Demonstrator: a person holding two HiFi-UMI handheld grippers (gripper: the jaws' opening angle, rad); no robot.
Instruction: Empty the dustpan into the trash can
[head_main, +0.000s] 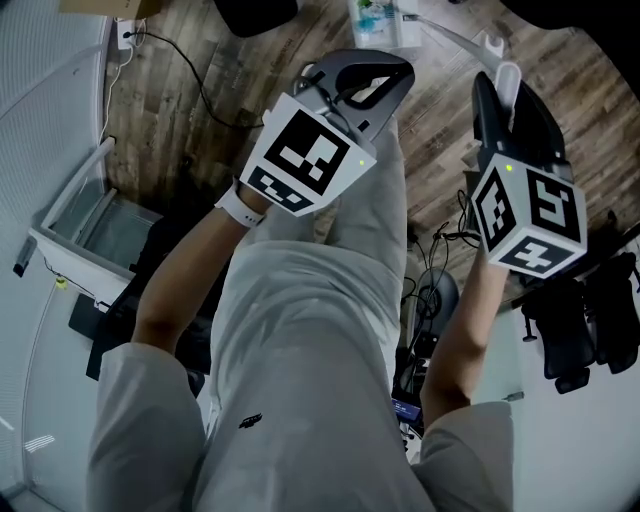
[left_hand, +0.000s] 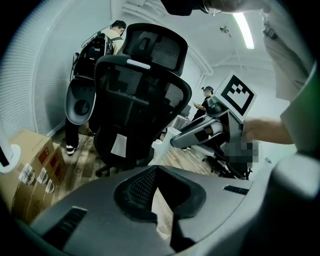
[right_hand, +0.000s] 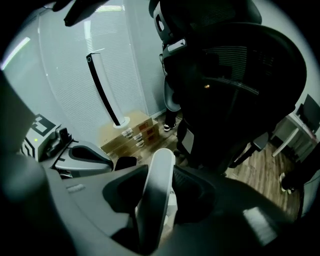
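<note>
Left gripper (left_hand: 159, 172) jaws pressed together, empty. Right gripper (head_main: 498, 95) pinches white handle (right_hand: 155, 200). I worry: if grip weak, handle slips, falls, or bumps office chair (right_hand: 240, 90) close by.

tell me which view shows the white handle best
Right gripper view: the handle fills the middle, between the right gripper's jaws. Head view shows only its tip; left gripper view, a small distant bit.
</note>
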